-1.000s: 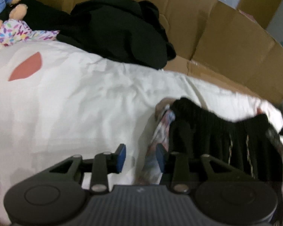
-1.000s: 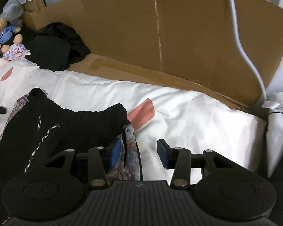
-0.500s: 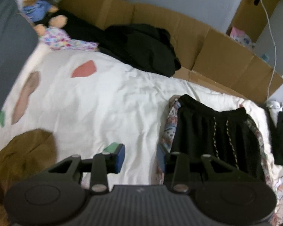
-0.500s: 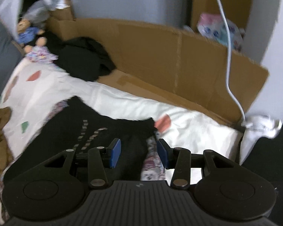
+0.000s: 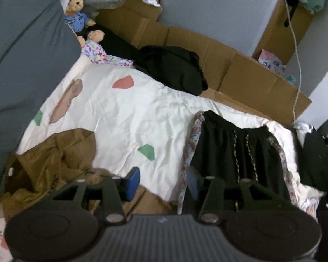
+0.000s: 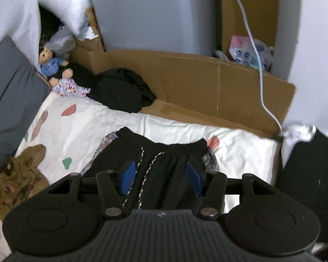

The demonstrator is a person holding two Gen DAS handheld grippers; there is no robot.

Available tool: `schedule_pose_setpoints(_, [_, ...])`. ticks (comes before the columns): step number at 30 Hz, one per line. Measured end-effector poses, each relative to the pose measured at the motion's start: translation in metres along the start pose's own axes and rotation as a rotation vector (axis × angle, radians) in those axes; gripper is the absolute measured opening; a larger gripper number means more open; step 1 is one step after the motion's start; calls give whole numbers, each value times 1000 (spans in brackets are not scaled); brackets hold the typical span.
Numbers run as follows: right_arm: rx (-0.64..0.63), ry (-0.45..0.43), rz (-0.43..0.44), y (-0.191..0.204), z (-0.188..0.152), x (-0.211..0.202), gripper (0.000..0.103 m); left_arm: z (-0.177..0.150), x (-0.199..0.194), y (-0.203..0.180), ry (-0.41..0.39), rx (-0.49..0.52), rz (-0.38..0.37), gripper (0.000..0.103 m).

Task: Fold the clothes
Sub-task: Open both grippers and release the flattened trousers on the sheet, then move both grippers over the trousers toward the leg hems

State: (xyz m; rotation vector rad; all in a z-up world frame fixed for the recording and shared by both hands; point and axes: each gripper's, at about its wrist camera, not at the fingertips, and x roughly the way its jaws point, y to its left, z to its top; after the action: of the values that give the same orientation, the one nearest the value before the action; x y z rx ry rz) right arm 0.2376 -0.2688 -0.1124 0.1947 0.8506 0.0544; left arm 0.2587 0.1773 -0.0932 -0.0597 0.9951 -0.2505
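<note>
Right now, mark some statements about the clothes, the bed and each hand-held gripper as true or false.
1. The black shorts lie spread on the white sheet. True.
2. The left hand-held gripper clamps the shorts. False: its jaws stand open with no cloth between the pads.
3. A brown garment is neatly folded. False: it lies crumpled.
4. The right hand-held gripper is open. True.
5. A black clothes pile sits by the cardboard. True.

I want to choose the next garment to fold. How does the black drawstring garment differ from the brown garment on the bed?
The black drawstring garment lies spread flat, waistband straight, over a patterned cloth; the brown garment is crumpled in a heap. The black one has two braided cords; the brown one shows none. Both rest on the white bedcover, and neither gripper holds them.
</note>
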Motion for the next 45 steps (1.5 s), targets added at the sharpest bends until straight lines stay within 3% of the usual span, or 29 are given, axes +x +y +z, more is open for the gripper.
schedule_pose_setpoints(7, [23, -20, 1, 5, -26, -20, 58, -21, -45, 13, -20, -8, 41, 56])
schedule_pose_setpoints(10, [9, -31, 11, 11, -32, -26, 63, -31, -56, 16, -24, -12, 46, 56])
schedule_pose_setpoints(18, [9, -32, 36, 24, -49, -24, 64, -55, -56, 20, 8, 12, 87, 59])
schedule_pose_setpoints(27, [-7, -20, 78, 38, -73, -24, 64, -74, -59, 17, 17, 27, 46, 59])
schedule_pose_setpoints(37, [-15, 32, 100, 50, -96, -3, 64, -107, -13, 6, 127, 52, -4, 56])
schedule_pose_setpoints(40, [-6, 58, 107, 50, -108, 7, 64, -118, 3, 2, 162, 76, -2, 52])
schedule_pose_setpoints(42, [2, 74, 109, 49, -116, 12, 64, -126, 14, 2, 180, 83, -3, 43])
schedule_pose_setpoints(45, [12, 102, 105, 48, -131, 22, 64, -138, 28, 5, 197, 62, -20, 43])
